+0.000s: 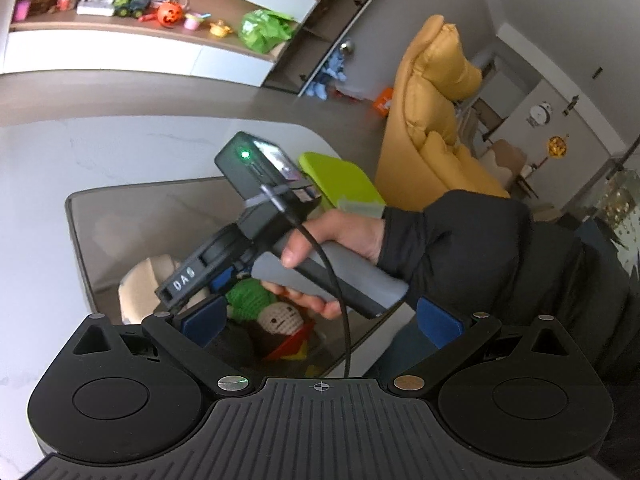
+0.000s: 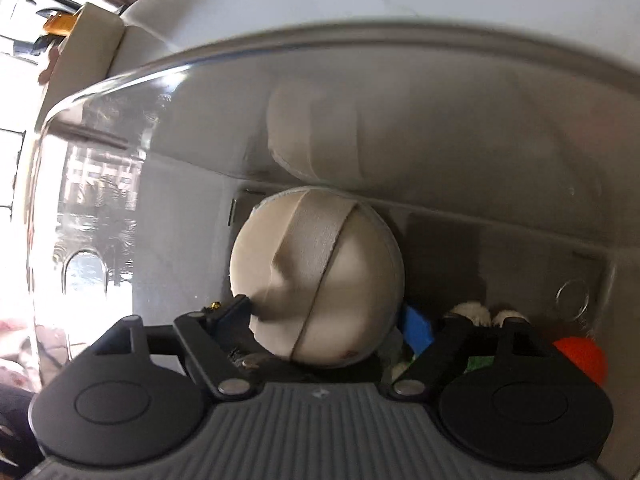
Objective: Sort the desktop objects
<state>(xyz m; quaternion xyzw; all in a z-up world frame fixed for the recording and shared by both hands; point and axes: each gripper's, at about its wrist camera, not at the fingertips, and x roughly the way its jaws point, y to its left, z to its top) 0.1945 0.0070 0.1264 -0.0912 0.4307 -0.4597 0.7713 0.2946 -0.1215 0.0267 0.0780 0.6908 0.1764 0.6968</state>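
Down inside clear bin (image 2: 120,92), among toys.
Cream ball (image 2: 316,276) fills space before right gripper (image 2: 360,320), jaws parted, not clamping; crocheted doll (image 1: 280,320), green yarn toy (image 1: 248,296) beside. Left gripper (image 1: 320,324) spread wide, empty, above white surface (image 1: 40,200); right hand (image 1: 340,236) angled steeply downward.

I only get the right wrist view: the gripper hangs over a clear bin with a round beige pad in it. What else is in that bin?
Observer: The left wrist view shows a crocheted doll in the clear bin, next to a green crocheted piece.
Operator: Is the left gripper carrying anything?
Observer: No. The left gripper is open, with nothing gripped between its blue pads.
Operator: Anything outside the bin?
Observer: A lime green flat item lies on the white table beyond the bin, partly hidden by the right hand.
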